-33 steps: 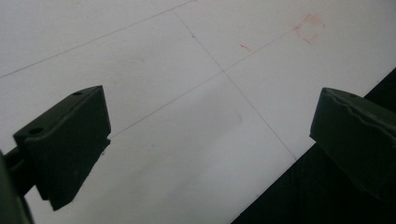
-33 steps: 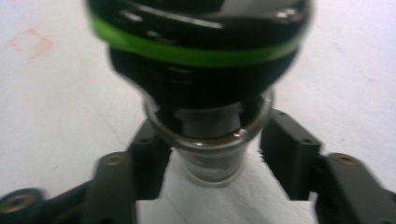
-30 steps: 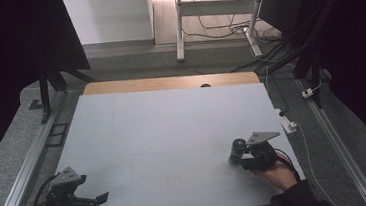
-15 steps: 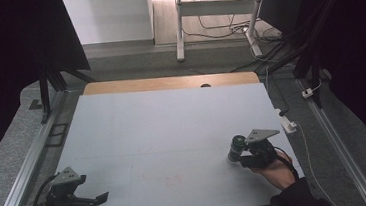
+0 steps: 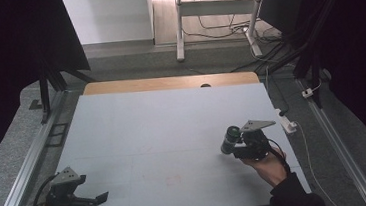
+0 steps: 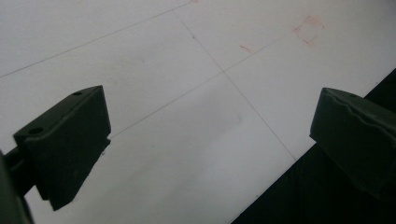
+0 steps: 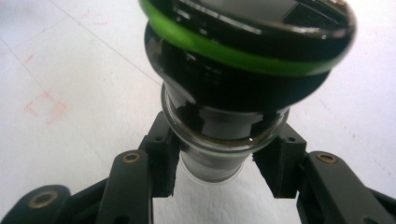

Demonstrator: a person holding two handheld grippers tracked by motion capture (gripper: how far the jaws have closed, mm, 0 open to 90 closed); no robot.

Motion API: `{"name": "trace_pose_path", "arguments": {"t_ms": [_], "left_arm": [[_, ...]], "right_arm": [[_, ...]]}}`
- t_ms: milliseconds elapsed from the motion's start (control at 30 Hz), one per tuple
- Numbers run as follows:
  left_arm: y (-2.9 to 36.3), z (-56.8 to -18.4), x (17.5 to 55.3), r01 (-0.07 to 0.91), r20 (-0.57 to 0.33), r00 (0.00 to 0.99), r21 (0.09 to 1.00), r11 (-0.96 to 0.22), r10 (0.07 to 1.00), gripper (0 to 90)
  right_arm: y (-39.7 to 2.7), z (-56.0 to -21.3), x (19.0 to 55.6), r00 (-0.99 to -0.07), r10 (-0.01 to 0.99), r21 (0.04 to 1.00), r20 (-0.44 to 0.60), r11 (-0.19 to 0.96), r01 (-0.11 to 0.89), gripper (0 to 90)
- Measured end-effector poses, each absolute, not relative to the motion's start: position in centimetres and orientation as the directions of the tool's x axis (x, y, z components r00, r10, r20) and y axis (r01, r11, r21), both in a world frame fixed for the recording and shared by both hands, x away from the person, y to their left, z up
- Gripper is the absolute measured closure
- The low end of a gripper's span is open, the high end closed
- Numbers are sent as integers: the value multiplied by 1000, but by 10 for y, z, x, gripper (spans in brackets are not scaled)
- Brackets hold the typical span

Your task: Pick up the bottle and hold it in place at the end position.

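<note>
A small glass jar [image 7: 219, 144] with a black lid and a green ring [image 7: 233, 51] sits between the pads of my right gripper [image 7: 219, 163], which is shut on its glass body. From above, the jar [image 5: 230, 139] hangs tilted a little above the pale table [image 5: 173, 124] at the right, lid toward the far left, with the right gripper [image 5: 234, 147] behind it in a person's hand. At the table's near left corner my left gripper [image 5: 92, 191] is open. In its own view the left gripper [image 6: 210, 140] has only bare table between the wide jaws.
Faint red marks [image 5: 173, 179] lie near the table's front middle. A wooden strip [image 5: 169, 82] runs along the far edge. Metal rails [image 5: 30, 161] flank both sides. A white plug block [image 5: 288, 124] and cables lie just off the right edge.
My right gripper has lifted the jar and carried it slightly toward the far left. The left gripper has stayed where it was.
</note>
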State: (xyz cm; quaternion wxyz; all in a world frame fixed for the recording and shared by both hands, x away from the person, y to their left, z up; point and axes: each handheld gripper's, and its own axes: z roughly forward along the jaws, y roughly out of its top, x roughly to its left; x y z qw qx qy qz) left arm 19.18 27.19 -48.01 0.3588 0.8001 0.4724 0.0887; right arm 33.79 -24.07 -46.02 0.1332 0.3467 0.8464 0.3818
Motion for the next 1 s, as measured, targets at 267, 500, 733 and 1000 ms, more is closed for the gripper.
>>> {"name": "trace_pose_path", "arguments": {"t_ms": [267, 500, 733, 1000], "left_arm": [[272, -480, 192, 693, -200, 535, 659, -291, 821, 0], [272, -480, 191, 693, -201, 534, 661, -289, 821, 0], [274, -480, 192, 696, -209, 532, 661, -283, 821, 0], [275, -480, 192, 698, -218, 528, 662, -273, 821, 0]], "right_arm": [[-218, -454, 349, -714, 699, 746, 49, 450, 491, 523], [-198, -452, 358, -727, 684, 750, 54, 453, 482, 523], [-178, -453, 367, -745, 665, 752, 47, 467, 465, 523], [-153, -456, 381, -765, 643, 753, 26, 491, 439, 523]]}}
